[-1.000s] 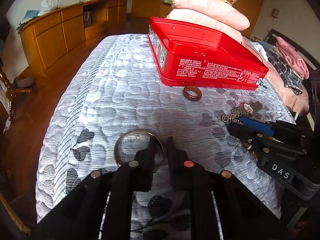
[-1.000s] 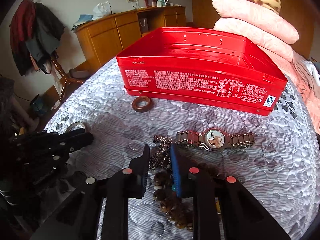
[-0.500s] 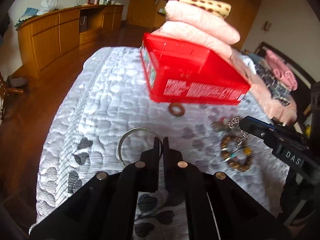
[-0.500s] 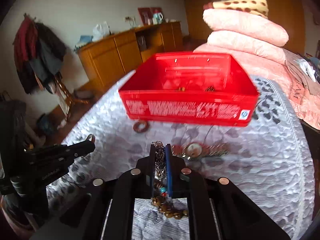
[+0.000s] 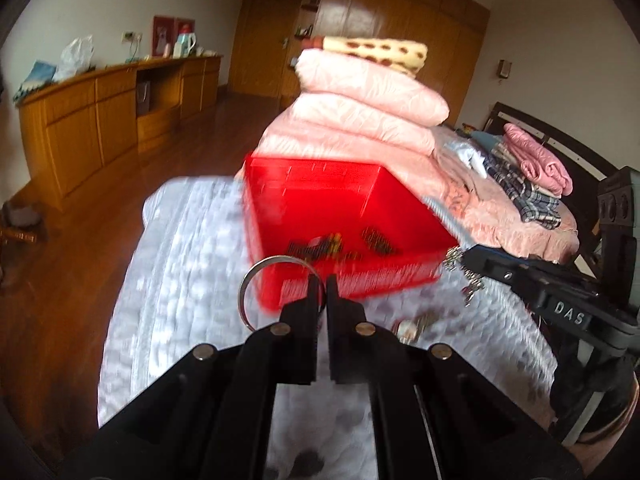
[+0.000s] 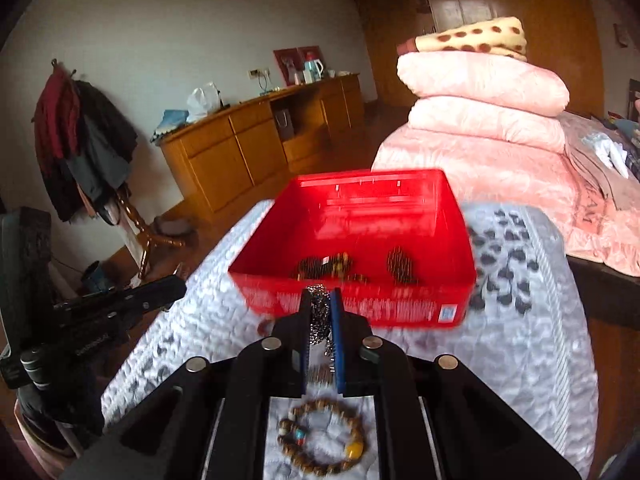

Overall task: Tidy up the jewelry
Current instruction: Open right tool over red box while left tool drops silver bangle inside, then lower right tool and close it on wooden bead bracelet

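Note:
My left gripper (image 5: 322,286) is shut on a silver bangle (image 5: 256,276) and holds it in the air before the open red tin box (image 5: 360,280). My right gripper (image 6: 320,304) is shut on a silver chain necklace (image 6: 318,320), lifted in front of the red tin box (image 6: 400,312). The box holds several dark jewelry pieces (image 6: 332,266). A wooden bead bracelet (image 6: 320,438) lies on the bedspread below my right gripper. A watch (image 5: 408,326) lies on the bedspread near my left gripper. The right gripper with its chain also shows in the left wrist view (image 5: 460,260).
The box stands on a grey patterned bedspread (image 6: 520,360). Folded pink quilts (image 6: 484,96) are stacked behind it. A wooden sideboard (image 6: 256,140) lines the far wall. A coat rack (image 6: 80,140) stands at the left. Folded clothes (image 5: 536,168) lie at the right.
Both grippers have closed on their pieces and risen from the bedspread. The bangle and the chain are now in the air, nearer the box. The bead bracelet stayed down.

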`<action>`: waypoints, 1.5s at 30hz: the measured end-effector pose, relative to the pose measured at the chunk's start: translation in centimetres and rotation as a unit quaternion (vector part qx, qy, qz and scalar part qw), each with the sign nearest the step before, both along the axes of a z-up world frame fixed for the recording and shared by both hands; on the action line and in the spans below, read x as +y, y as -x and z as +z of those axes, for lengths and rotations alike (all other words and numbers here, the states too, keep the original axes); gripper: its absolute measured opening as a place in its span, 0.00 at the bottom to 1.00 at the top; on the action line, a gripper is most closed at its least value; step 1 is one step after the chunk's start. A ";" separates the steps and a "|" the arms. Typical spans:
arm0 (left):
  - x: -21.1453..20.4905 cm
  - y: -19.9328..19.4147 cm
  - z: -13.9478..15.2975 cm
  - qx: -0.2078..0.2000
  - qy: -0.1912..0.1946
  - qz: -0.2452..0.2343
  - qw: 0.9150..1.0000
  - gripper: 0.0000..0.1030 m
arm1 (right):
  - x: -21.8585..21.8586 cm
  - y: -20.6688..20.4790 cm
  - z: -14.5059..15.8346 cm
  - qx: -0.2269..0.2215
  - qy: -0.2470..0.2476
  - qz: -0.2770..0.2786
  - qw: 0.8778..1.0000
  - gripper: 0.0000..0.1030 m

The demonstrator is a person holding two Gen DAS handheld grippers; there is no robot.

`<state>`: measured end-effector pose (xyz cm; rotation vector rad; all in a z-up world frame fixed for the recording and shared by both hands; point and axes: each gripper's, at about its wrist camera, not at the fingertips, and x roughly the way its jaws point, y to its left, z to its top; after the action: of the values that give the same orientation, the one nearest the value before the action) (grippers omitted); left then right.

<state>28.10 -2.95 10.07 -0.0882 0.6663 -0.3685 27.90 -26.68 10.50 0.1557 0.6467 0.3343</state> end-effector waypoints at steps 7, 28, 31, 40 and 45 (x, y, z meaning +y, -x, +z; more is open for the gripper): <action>-3.8 -5.7 1.8 -0.014 -0.008 -0.019 1.000 0.03 | -1.0 -5.2 0.5 0.002 -0.008 -0.018 1.000 0.09; -4.6 -11.5 -1.0 -0.013 -0.008 0.020 1.000 0.62 | -3.4 -8.9 -2.3 0.016 -0.006 -0.067 0.998 0.36; -3.6 -9.3 0.1 -0.043 -0.003 0.034 0.999 0.79 | -3.7 -7.3 -1.8 -0.003 0.000 -0.078 0.997 0.50; -1.4 -2.4 0.3 -0.079 -0.019 0.063 0.995 0.95 | -2.9 -0.1 -1.7 -0.041 0.034 -0.091 0.994 0.90; -0.6 0.4 -1.0 -0.069 -0.026 0.057 0.996 0.95 | -2.0 3.1 -3.6 -0.018 0.032 -0.083 0.996 0.94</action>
<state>27.69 -3.60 9.05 -0.0515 0.5318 -0.2448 24.82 -28.71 6.91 0.1420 0.6041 0.1554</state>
